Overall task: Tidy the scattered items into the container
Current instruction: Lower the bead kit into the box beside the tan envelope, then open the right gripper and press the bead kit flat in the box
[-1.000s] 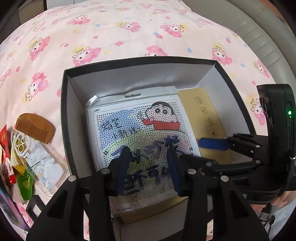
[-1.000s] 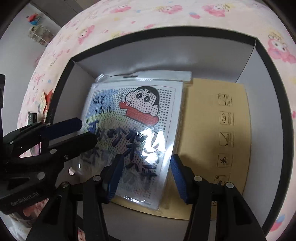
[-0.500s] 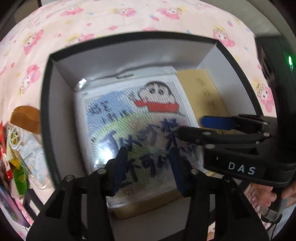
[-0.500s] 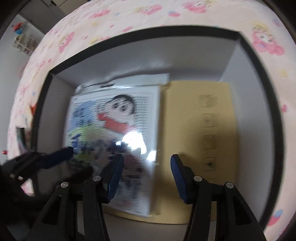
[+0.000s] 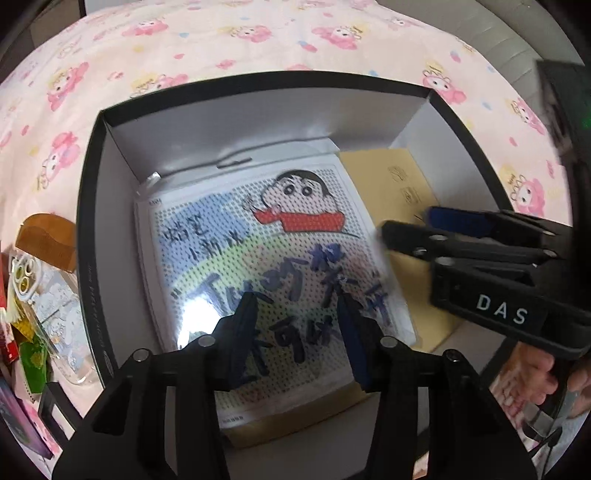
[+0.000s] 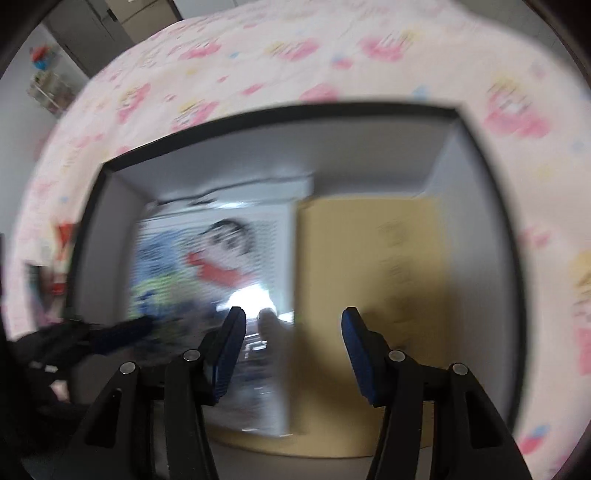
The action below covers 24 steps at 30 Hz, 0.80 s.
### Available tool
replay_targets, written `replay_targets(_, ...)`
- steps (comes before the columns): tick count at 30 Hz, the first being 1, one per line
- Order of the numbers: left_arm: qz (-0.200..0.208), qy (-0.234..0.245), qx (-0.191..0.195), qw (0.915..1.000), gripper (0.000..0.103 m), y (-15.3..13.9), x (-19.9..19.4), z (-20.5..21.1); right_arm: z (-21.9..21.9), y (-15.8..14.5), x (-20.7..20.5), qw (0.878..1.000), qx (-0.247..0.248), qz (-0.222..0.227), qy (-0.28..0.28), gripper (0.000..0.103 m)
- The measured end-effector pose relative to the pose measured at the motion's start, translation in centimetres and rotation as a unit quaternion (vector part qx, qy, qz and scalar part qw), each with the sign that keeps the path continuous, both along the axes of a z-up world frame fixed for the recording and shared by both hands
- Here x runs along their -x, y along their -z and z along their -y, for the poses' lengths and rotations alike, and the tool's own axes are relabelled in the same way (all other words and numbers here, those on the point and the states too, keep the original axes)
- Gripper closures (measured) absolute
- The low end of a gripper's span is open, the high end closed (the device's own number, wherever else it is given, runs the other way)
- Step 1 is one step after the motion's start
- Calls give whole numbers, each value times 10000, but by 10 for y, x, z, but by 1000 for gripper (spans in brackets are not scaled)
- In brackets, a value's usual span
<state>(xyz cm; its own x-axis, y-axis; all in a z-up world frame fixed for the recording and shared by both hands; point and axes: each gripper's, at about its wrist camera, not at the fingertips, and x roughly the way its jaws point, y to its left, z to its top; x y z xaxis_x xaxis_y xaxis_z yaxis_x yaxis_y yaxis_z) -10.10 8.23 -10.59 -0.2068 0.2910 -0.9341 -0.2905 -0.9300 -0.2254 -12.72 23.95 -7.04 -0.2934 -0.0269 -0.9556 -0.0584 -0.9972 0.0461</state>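
A black box with a pale inside (image 5: 88, 206) (image 6: 484, 206) stands on the pink patterned bedcover. In it lies a clear-bagged cartoon bead kit (image 5: 266, 251) (image 6: 207, 258) on top of a tan envelope (image 5: 391, 177) (image 6: 369, 266). My left gripper (image 5: 295, 306) is open and empty, hovering over the kit's near half. My right gripper (image 6: 291, 317) is open and empty over the box, above the kit's right edge; it shows in the left wrist view (image 5: 410, 225) at the right. The right wrist view is blurred.
Left of the box on the bedcover lie a brown wooden comb (image 5: 48, 236), a clear cartoon pouch (image 5: 55, 314), and red and green snack packets (image 5: 29, 354). A grey padded edge (image 5: 517, 33) borders the bed at the far right.
Both grippers have drawn up and back from the kit, which stays flat in the box. The right gripper has swung to the right and is moving fast.
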Motion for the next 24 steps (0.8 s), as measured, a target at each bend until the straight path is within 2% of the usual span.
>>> replay_targets(2, 9, -138, 71, 9999, 59, 1, 7, -1, -6, 2, 1, 10000, -43, 49, 0, 52)
replay_targets(4, 103, -289, 98, 9995, 59, -4, 23, 3, -3, 6, 5, 9998, 157, 147, 43, 52)
replay_targets(5, 153, -324, 91, 9993, 59, -7, 30, 4, -14, 5, -6, 9995, 252, 153, 66, 52)
replay_targets(11, 134, -601, 226, 9978, 60, -19, 73, 17, -9, 6, 23, 9987, 461, 217, 63, 52)
replay_targets(13, 68, -646, 340, 9973, 60, -15, 82, 17, -5, 9, 34, 9981, 575, 222, 2, 52)
replay_targets(16, 284, -715, 329, 9965, 60, -2, 97, 14, 0, 22, 41, 9982, 549, 247, -34, 52)
replay_targets(17, 335, -738, 360, 9961, 60, 3, 102, 15, -8, 21, 30, 9979, 579, 299, -47, 52)
replay_targets(21, 183, -677, 577, 9959, 60, 7, 94, 12, -4, 29, 20, 9929, 957, 631, -328, 52)
replay_targets(24, 373, -670, 461, 9960, 60, 5, 84, 14, 2, 24, 17, 9931, 922, 591, -428, 52)
